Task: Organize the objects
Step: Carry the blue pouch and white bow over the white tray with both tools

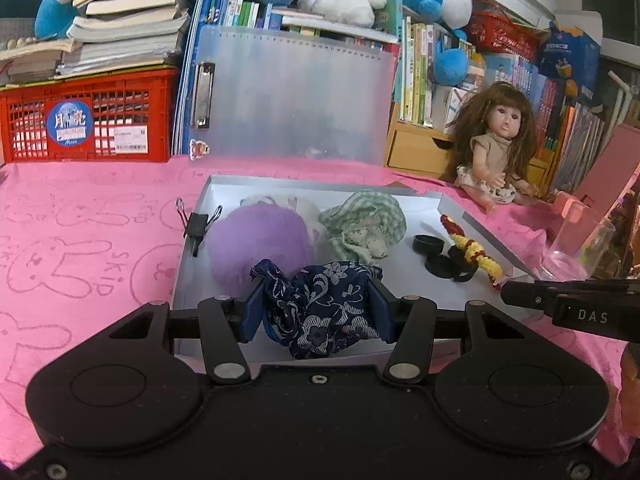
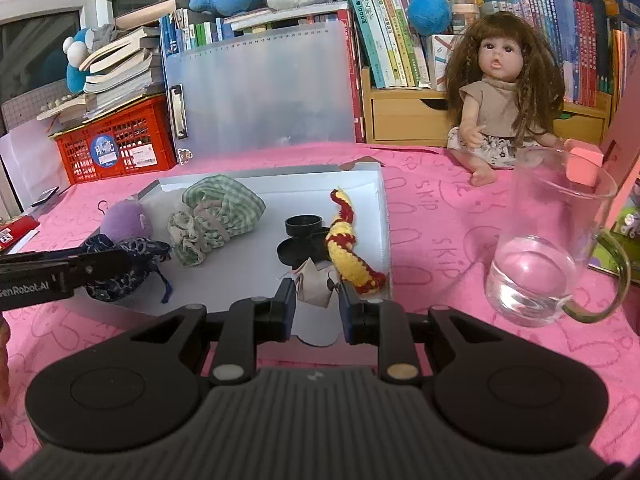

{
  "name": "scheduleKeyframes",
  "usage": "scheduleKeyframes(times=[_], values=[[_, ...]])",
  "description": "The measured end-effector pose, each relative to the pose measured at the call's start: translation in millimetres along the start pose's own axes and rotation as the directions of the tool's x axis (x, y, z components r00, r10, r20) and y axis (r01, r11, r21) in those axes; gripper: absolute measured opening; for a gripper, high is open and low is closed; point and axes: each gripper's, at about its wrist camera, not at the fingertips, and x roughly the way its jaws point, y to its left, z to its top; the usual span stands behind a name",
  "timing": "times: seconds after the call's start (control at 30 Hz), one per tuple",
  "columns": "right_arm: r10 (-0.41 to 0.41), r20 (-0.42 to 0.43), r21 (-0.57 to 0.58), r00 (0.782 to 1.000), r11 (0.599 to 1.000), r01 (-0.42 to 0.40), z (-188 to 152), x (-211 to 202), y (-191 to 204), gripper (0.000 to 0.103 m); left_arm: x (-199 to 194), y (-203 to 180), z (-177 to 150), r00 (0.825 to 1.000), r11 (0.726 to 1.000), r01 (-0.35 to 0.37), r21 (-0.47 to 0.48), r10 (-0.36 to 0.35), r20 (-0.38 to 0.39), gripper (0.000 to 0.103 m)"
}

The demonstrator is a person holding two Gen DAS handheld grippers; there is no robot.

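Over the tray (image 1: 224, 184), your left gripper (image 1: 316, 312) gripped the blue pouch (image 1: 320, 312); your right gripper (image 2: 318, 304) clenched a paper scrap (image 2: 314, 284); neither was placed.

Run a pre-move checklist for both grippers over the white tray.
1. Left gripper shut on the navy floral pouch: ok.
2. Right gripper shut on the small white folded item: ok.
3. Bare floor in the white tray in front of the pouch: ok.
4. Glass mug stands outside the tray, apart from the right gripper: ok.
5. Pouch's blue cord trails loose on the tray floor: not ok.
6. Whether the pouch rests on the tray: cannot tell.
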Motion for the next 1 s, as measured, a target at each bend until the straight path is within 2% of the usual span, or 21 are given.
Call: scheduleKeyframes(times=[0.5,1.0], values=[[0.043,-0.077,0.072,0.996,0.997,-0.037,21,35,-10,0.028,31,2,13,0.999,0.999,-0.016,-0.031,0.015,-0.029,0.051],[0.031,-0.110,0.067,0.993,0.997,-0.024,39,69,-9,0.028,61,1,31,0.998,0.999,-0.053,-0.008,0.052,-0.046,0.052]])
